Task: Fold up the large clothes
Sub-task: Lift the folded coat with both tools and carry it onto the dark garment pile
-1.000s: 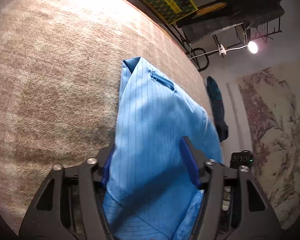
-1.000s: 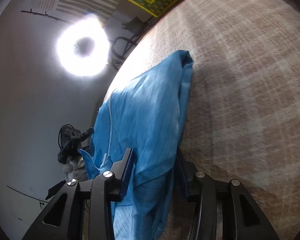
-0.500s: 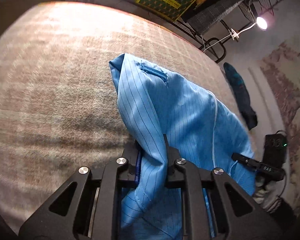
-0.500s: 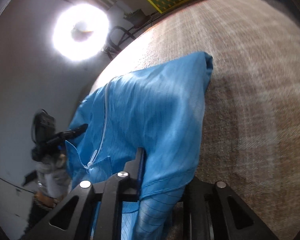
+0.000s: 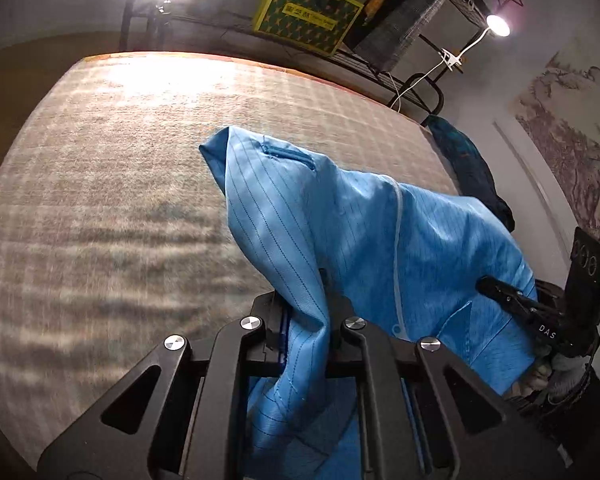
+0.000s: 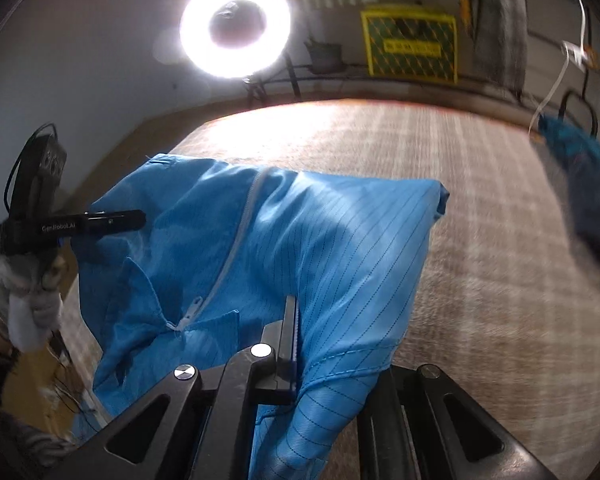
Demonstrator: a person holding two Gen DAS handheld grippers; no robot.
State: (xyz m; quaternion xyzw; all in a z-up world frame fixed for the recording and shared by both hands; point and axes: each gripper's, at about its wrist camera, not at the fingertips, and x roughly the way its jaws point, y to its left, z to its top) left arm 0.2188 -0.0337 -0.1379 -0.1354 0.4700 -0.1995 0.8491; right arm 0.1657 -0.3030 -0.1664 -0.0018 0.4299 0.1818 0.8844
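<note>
A light blue pinstriped garment (image 5: 339, 220) with a white zip hangs lifted over a beige checked surface (image 5: 100, 200); only its far corner reaches down to the surface. My left gripper (image 5: 303, 292) pinches a fold of its edge, jaws still closing, pads pressing the cloth. In the right wrist view the same garment (image 6: 300, 232) drapes over my right gripper (image 6: 300, 328), which is clamped on another fold; its right finger is hidden under cloth. Each view shows the other gripper at the garment's far side, the right gripper (image 5: 515, 300) and the left gripper (image 6: 100, 220), held by a gloved hand (image 6: 24, 300).
A dark teal garment (image 5: 467, 168) lies at the surface's right edge. Behind the far edge stand a ring light (image 6: 236, 26), a yellow-green box (image 5: 305, 12), a metal rack with dark clothes (image 5: 419, 8) and a small clip lamp (image 5: 497, 26).
Both grippers went from open around the blue cloth to pinching it. Both then rose and rolled, and the garment came up off the surface between them.
</note>
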